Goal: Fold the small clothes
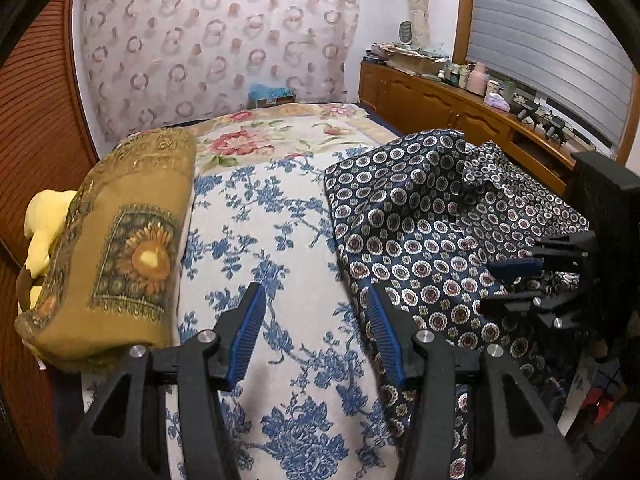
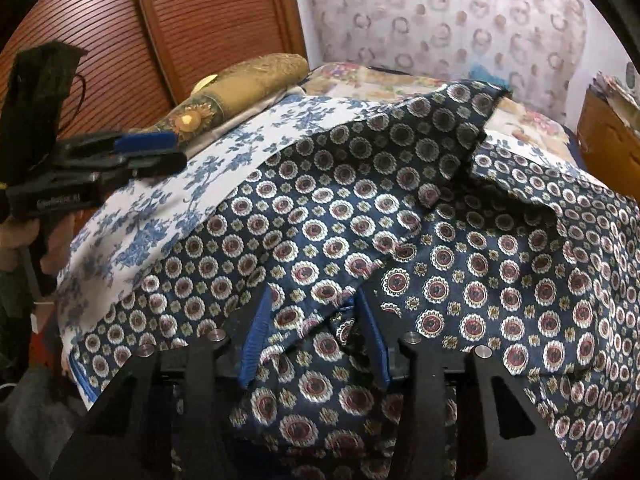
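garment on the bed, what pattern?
Navy garment with white-ringed maroon medallions and small gold motifs; clearest in the right wrist view.

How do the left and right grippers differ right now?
The left gripper hangs open over the blue floral bedspread, nothing between its fingers; the right gripper is open too, but straddles a raised fold of the navy patterned garment. Both have blue ribbed pads.

The shirt (image 2: pixel 400 208) is dark blue with round flowers. The sheet (image 1: pixel 280 240) is white with blue flowers. The pillow (image 1: pixel 120 240) is gold.
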The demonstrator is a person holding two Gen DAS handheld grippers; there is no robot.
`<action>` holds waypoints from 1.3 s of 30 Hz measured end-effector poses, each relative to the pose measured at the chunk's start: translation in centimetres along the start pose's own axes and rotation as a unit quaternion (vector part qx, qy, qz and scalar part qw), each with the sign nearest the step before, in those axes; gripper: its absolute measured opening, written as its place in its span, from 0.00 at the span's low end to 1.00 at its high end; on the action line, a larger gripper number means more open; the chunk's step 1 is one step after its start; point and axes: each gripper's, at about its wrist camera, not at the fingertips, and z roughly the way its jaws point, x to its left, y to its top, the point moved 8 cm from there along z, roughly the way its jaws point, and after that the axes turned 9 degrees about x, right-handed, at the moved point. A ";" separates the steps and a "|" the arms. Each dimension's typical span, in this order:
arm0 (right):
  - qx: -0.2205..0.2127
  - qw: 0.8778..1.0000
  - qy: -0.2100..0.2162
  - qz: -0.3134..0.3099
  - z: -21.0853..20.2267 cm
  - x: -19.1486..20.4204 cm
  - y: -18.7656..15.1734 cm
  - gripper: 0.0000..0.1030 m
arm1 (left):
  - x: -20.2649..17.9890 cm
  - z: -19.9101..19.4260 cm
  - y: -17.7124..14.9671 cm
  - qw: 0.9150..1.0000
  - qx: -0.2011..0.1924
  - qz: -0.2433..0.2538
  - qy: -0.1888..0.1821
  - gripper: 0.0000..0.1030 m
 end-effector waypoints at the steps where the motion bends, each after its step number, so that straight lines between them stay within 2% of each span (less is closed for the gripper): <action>1: 0.003 1.000 -0.002 0.000 0.3 0.0 0.2 0.41 | 0.1 0.0 -0.1 1.000 0.000 -0.001 -0.001 0.50; 3: 0.006 1.000 -0.009 0.002 0.5 -0.2 0.5 0.39 | 0.0 0.0 -0.3 1.000 0.000 -0.003 -0.002 0.50; 7: -0.003 1.000 -0.018 0.004 0.3 -0.5 1.1 0.24 | -0.3 -0.1 -0.6 1.000 -0.003 -0.004 -0.006 0.50; 9: -0.013 1.000 -0.010 0.007 -0.1 -0.5 1.6 0.22 | -0.6 -0.2 -0.8 1.000 -0.004 -0.003 -0.006 0.50; 11: -0.016 1.000 -0.004 0.005 -0.2 -0.4 2.1 0.16 | -0.8 -0.1 -0.9 1.000 -0.002 -0.002 -0.008 0.50; 13: -0.021 1.000 -0.001 0.000 -0.2 -0.1 2.4 0.03 | -1.0 0.1 -0.9 1.000 -0.001 -0.002 -0.010 0.50; 15: -0.031 0.999 0.001 -0.009 -0.6 0.6 3.0 0.01 | -1.0 0.1 -1.0 1.000 0.000 -0.003 -0.011 0.50; 20: -0.071 0.997 -0.017 -0.011 -2.7 0.4 3.5 0.00 | -0.9 0.1 -1.2 1.000 0.000 -0.004 -0.013 0.50; 25: -0.111 0.993 -0.041 0.014 -6.5 -2.3 4.2 0.00 | -1.1 -0.1 -1.3 1.000 -0.003 -0.008 -0.019 0.50; 28: -0.121 0.991 -0.059 0.023 -8.6 -4.3 4.1 0.00 | -1.5 0.0 -1.4 1.000 -0.002 -0.006 -0.025 0.50; 32: -0.111 0.987 -0.110 0.036 -9.8 -8.1 3.0 0.00 | -2.3 0.2 -1.4 1.000 0.001 0.000 -0.031 0.50; 39: -0.071 0.981 -0.166 0.073 -10.2 -15.2 -0.8 0.00 | -4.5 0.7 -0.9 0.999 0.006 0.017 -0.044 0.50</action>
